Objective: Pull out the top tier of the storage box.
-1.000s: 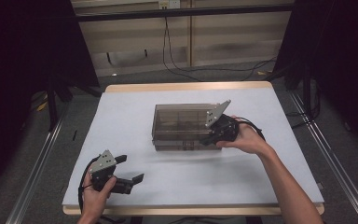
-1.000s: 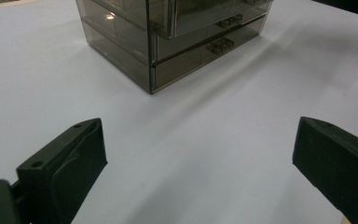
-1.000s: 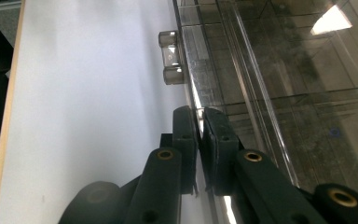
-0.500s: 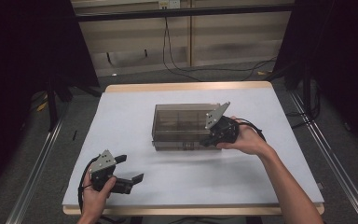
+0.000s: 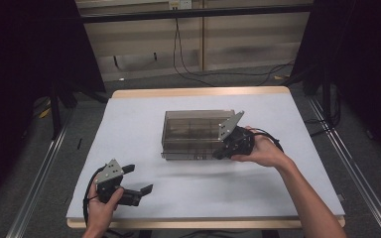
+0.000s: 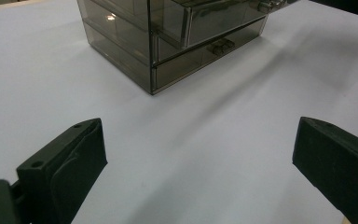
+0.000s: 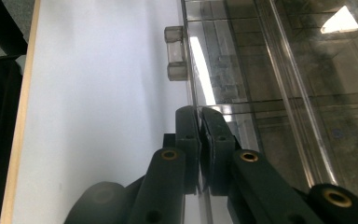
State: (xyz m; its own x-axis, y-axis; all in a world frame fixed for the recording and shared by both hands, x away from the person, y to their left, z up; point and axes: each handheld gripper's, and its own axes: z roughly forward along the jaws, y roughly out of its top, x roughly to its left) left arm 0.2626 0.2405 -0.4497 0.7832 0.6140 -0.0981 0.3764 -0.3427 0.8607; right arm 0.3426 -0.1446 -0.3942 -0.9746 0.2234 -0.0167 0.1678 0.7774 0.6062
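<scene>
A smoky, see-through drawer box (image 5: 194, 134) stands near the middle of the white-covered table (image 5: 144, 114), its long front side turned toward the person. The left gripper view shows it (image 6: 168, 37) as a stack of shallow drawers, with a small clear handle (image 6: 220, 45) on the lowest one.

The right hand-held gripper (image 5: 218, 153) is at the box's front right corner, low against the front face, with the person's right hand (image 5: 258, 148) wrapped around its body and its grey three-cornered plate (image 5: 230, 125) leaning up beside the box's right end. In the right gripper view its two black jaws are drawn almost together, pressed on a thin clear edge of the box front (image 7: 214, 100); whether that edge is a drawer's front lip or the frame cannot be told. A little beyond the jaws, a small clear drawer handle (image 7: 175, 52) juts from the same face.

The left hand-held gripper (image 5: 140, 179) sits well apart from the box, in front of it and to its left, close to the near edge of the table. The person's left hand (image 5: 100, 204) holds it from below. Its jaws stand wide apart with nothing between them, hovering just above the white surface and pointing toward the box's near left corner. A black cable (image 5: 86, 194) loops from it beside the hand.
</scene>
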